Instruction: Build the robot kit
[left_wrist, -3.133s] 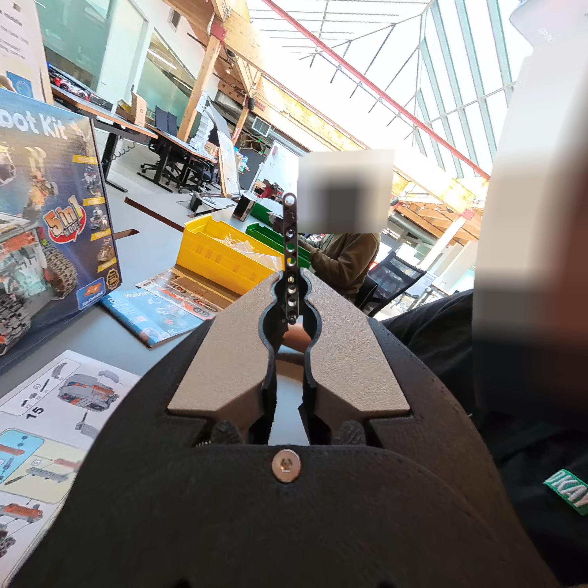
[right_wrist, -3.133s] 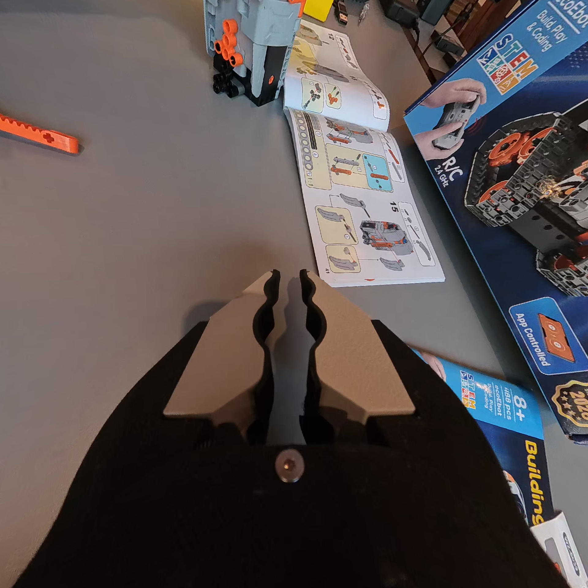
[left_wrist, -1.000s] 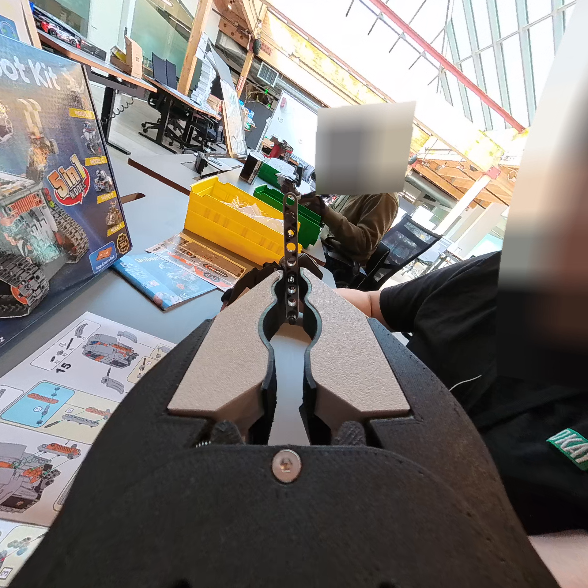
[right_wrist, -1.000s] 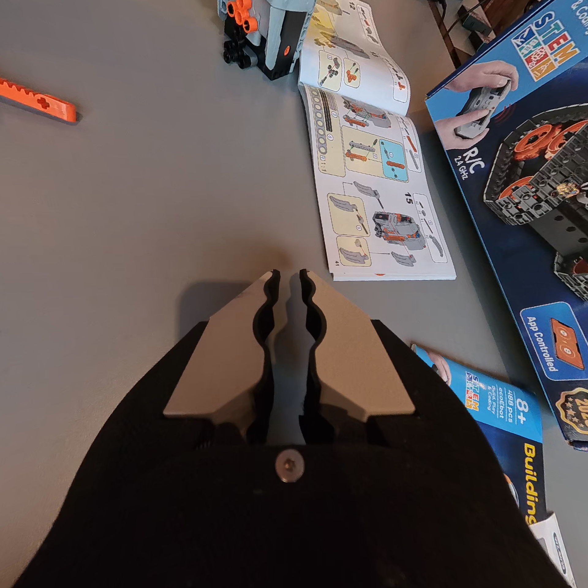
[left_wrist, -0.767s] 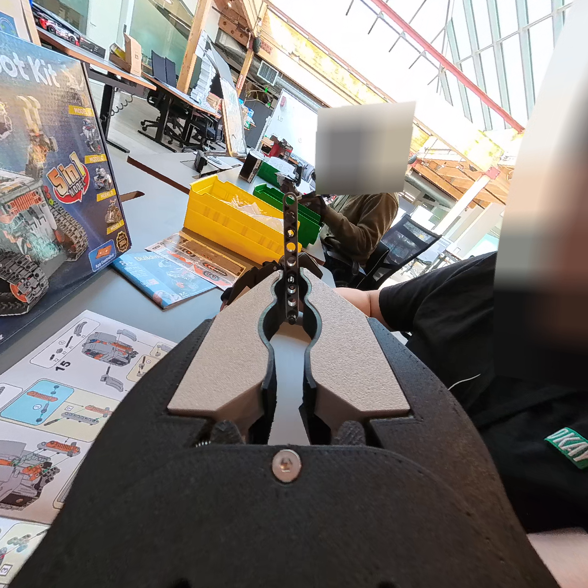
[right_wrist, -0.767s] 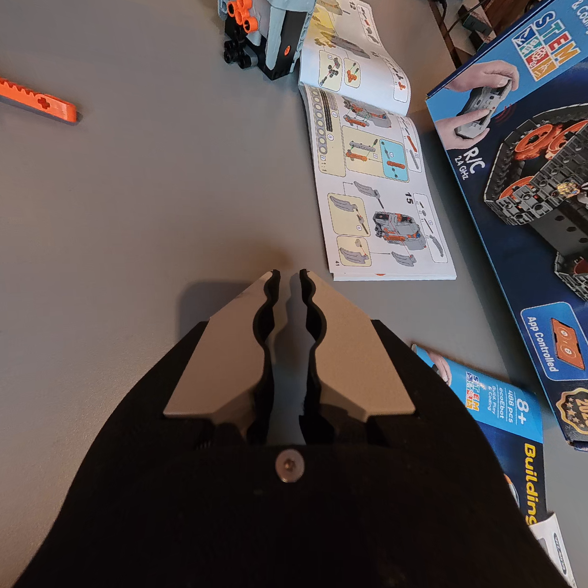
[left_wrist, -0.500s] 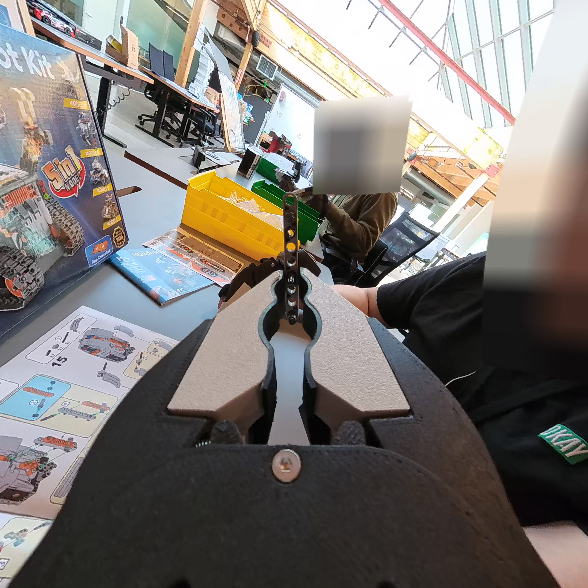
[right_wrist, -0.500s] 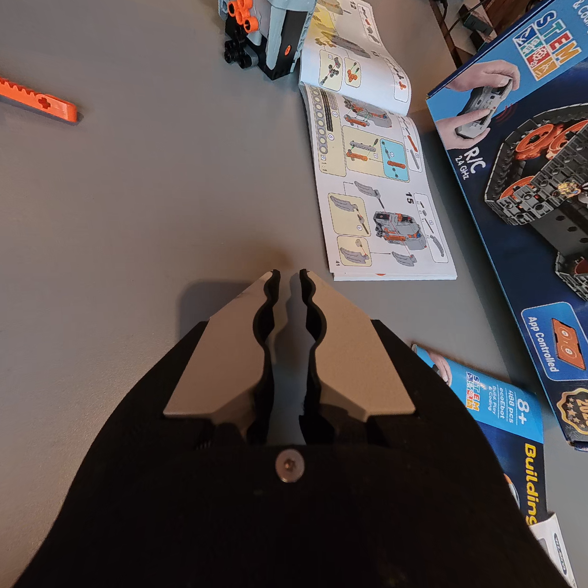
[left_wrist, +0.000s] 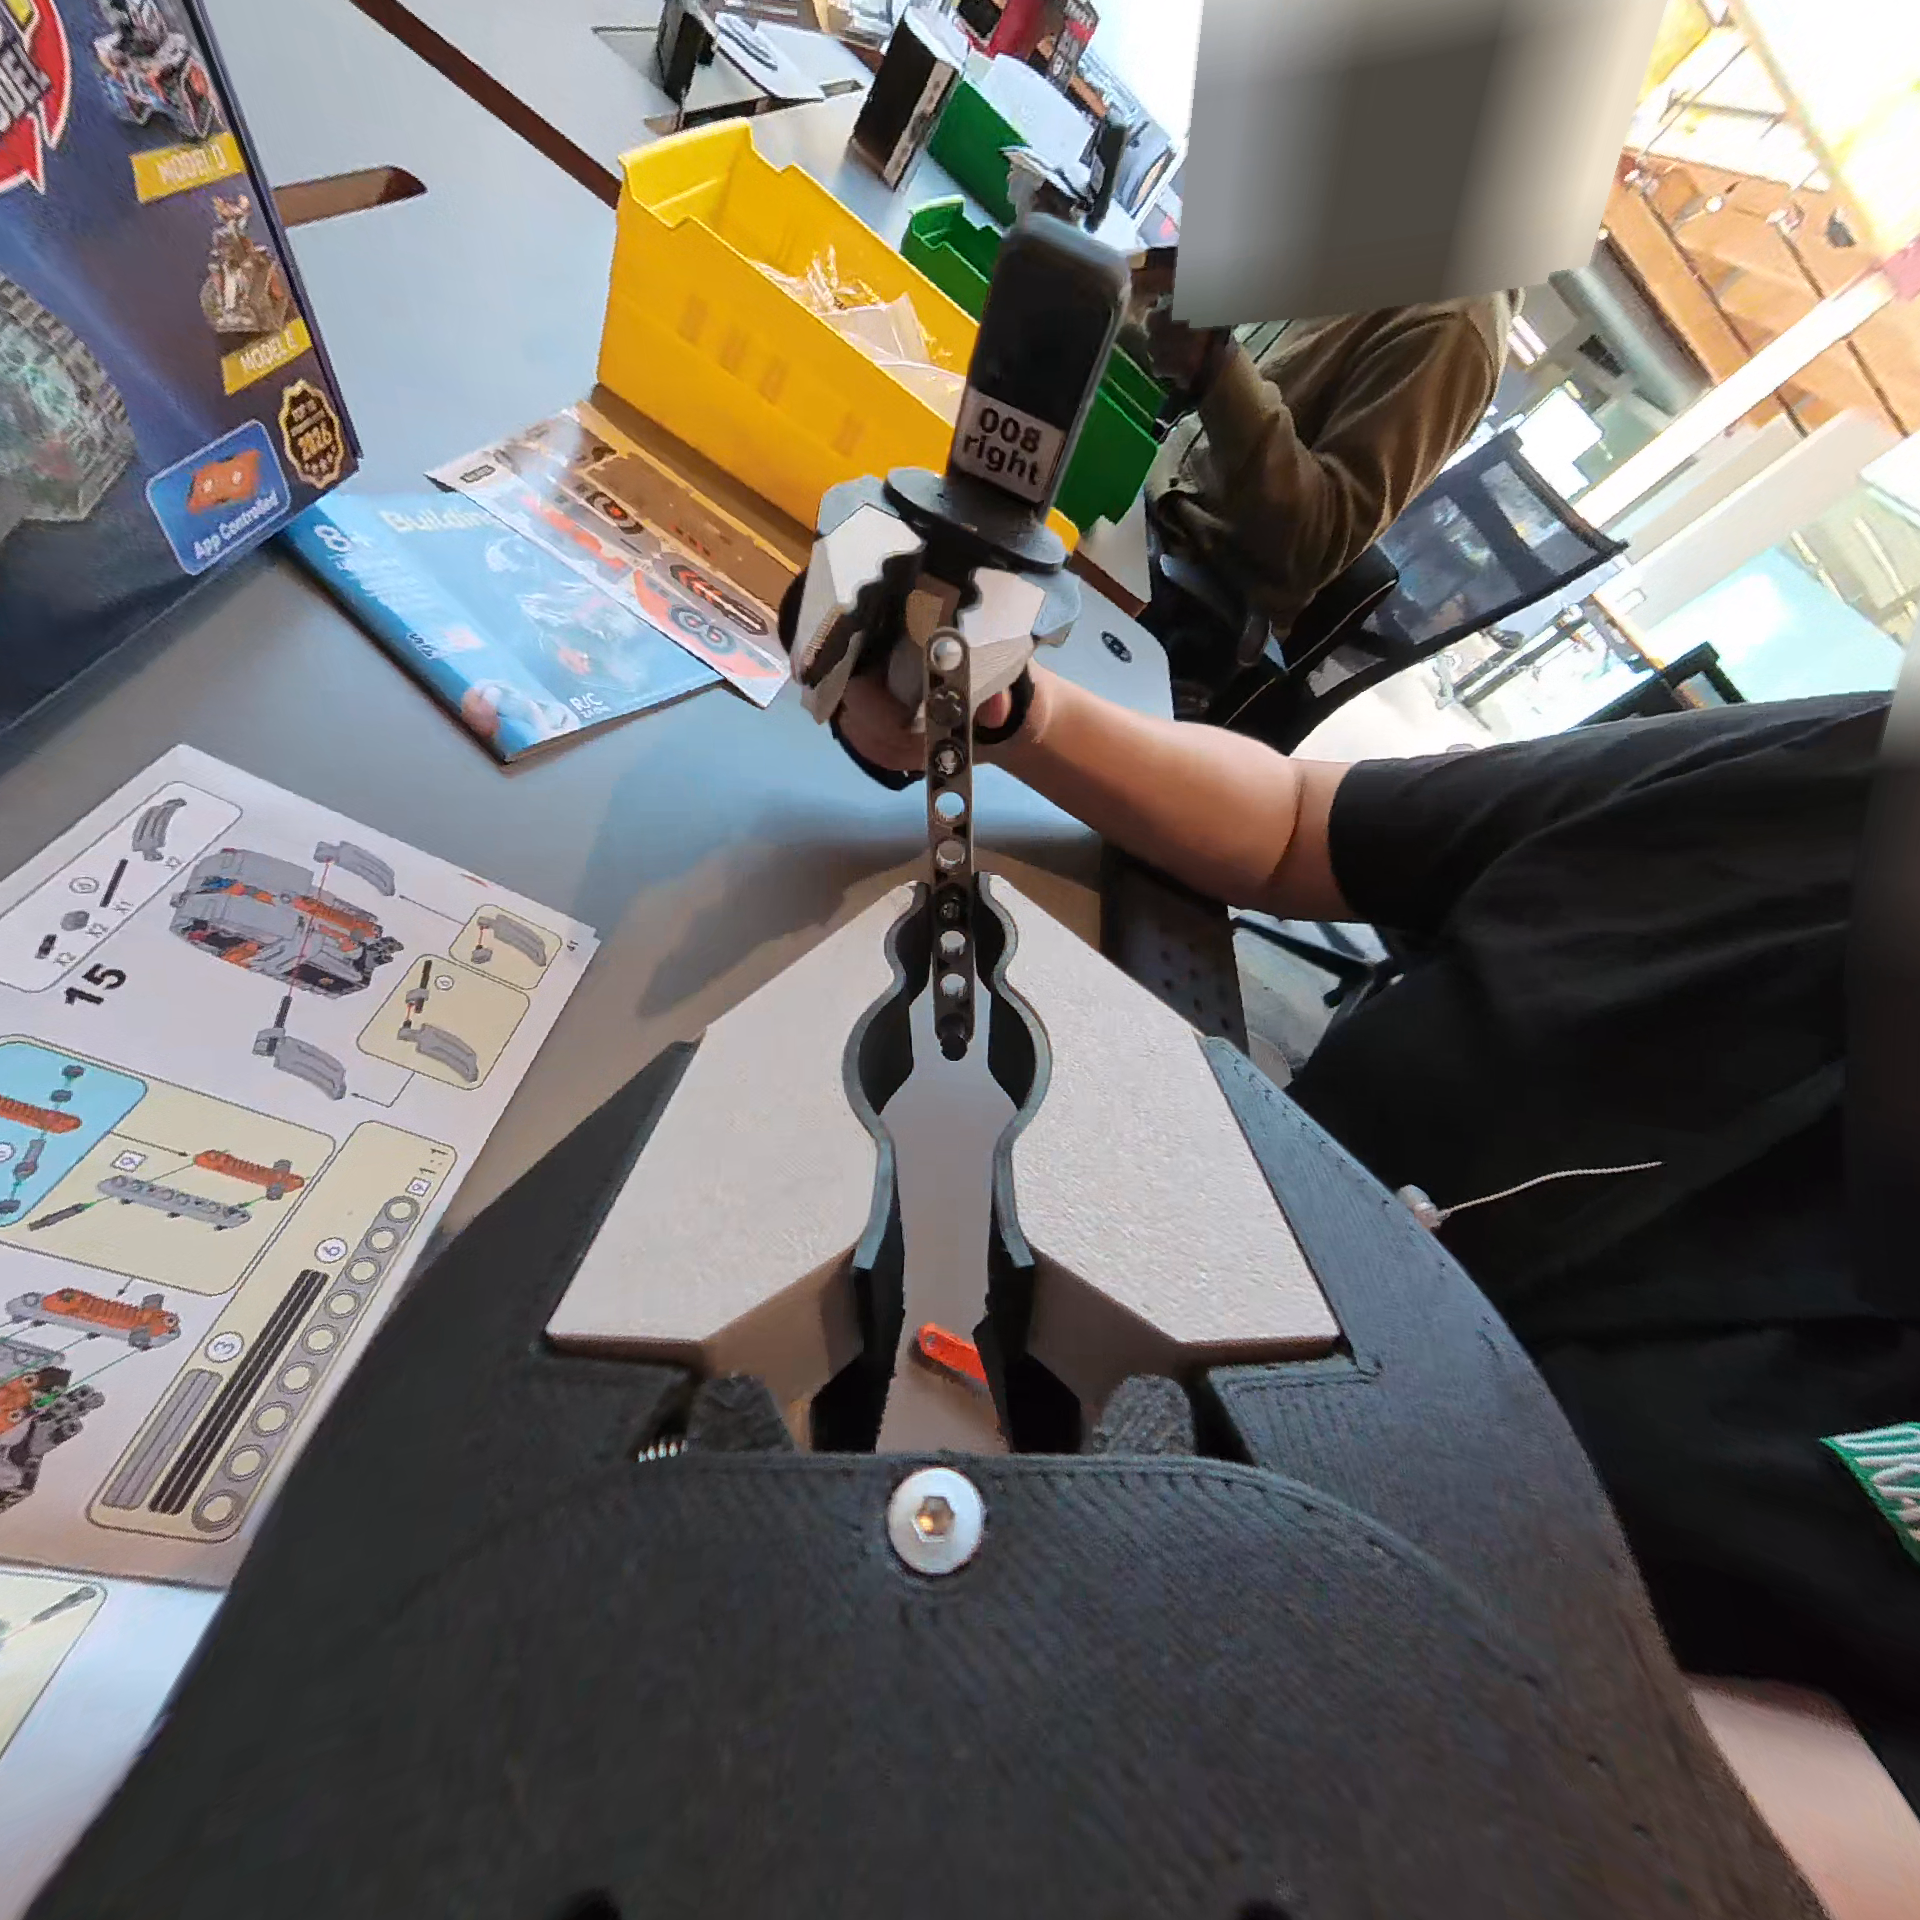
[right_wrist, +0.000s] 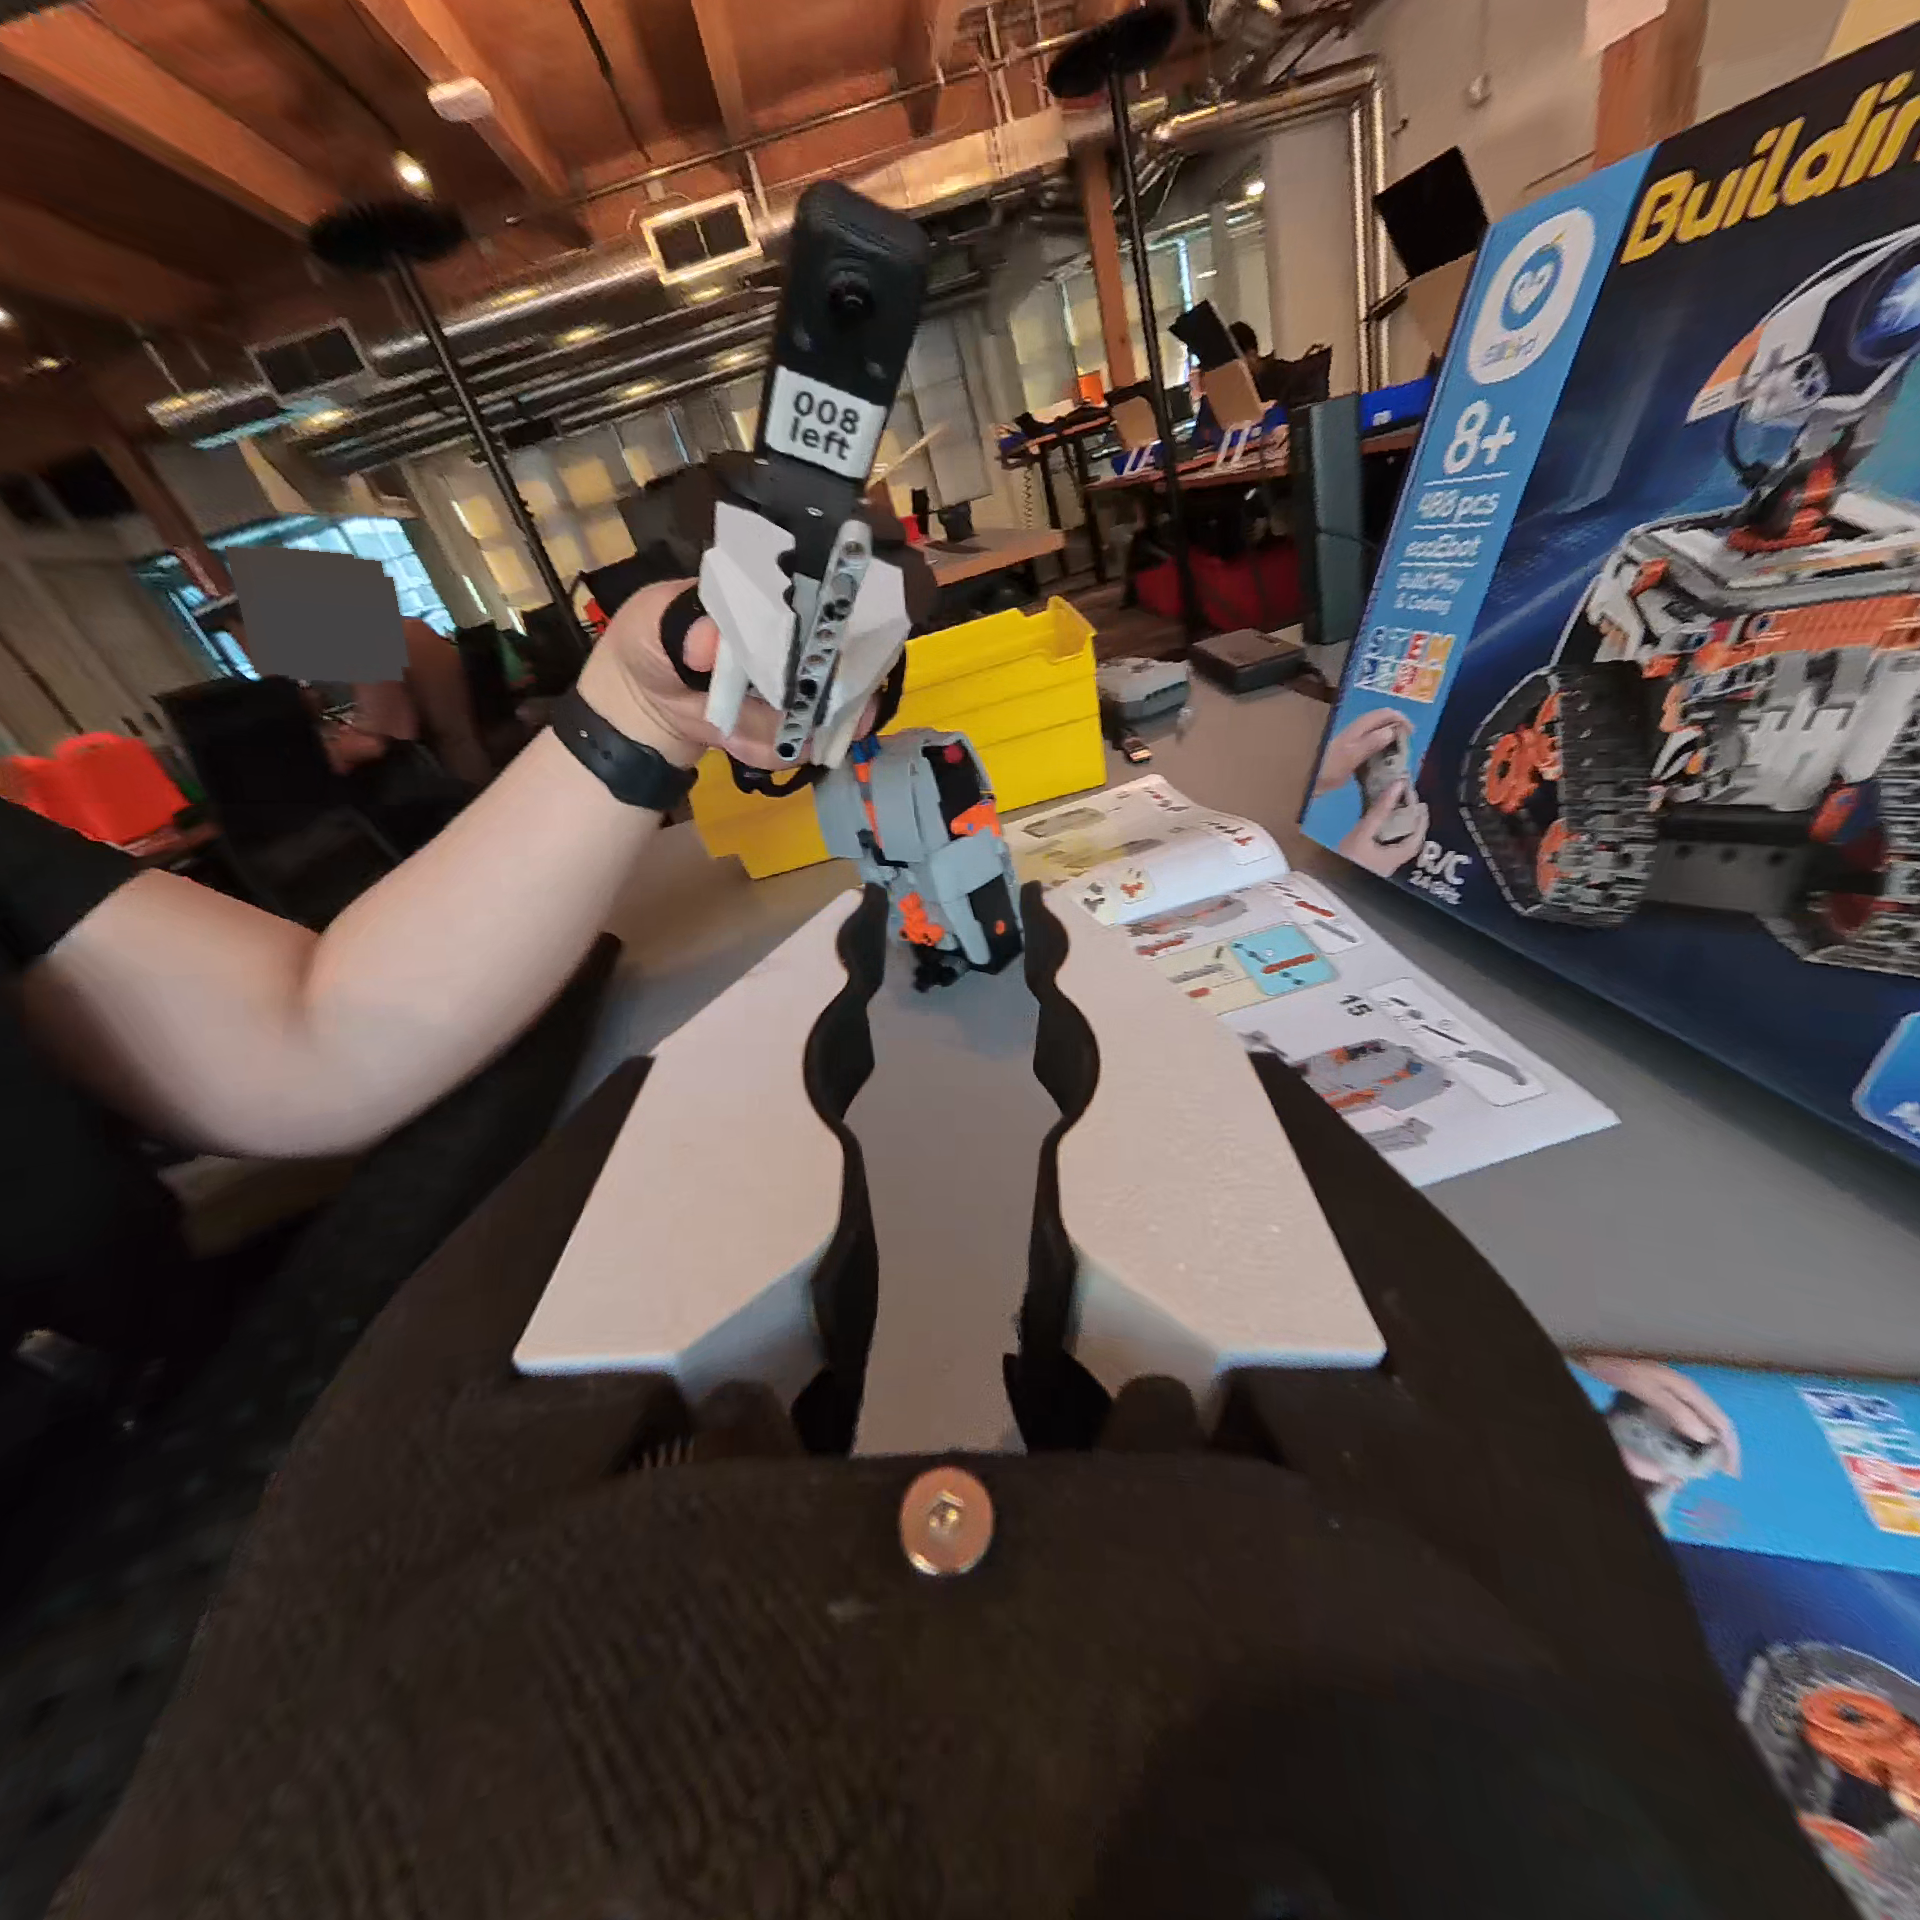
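My left gripper (left_wrist: 951, 904) is shut on a thin grey beam with a row of holes (left_wrist: 948, 821), which sticks out past its fingertips. My right gripper (right_wrist: 948, 914) is open and empty, a little above the grey table (right_wrist: 1558, 1247). The two grippers face each other in the air. In the left wrist view the right gripper (left_wrist: 925, 644) sits just behind the beam's far end. In the right wrist view the left gripper (right_wrist: 790, 727) is up and to the left, holding the beam (right_wrist: 826, 623). A grey and orange block model (right_wrist: 925, 862) stands on the table past my right fingertips.
An open instruction booklet (left_wrist: 260, 1039) (right_wrist: 1299, 966) lies on the table. A large blue kit box (right_wrist: 1662, 623) stands on the right. A yellow bin (left_wrist: 769, 343) and a green bin (left_wrist: 1039, 312) are farther off. A blue booklet (left_wrist: 468, 613) lies near the box. A small orange part (left_wrist: 945, 1351) is below the left gripper. There is about 9 cm between the tips of the two grippers.
My right gripper has swung up from looking down at the table to face the left gripper, and its jaws have opened wider. My left gripper has tilted down, still shut on the beam.
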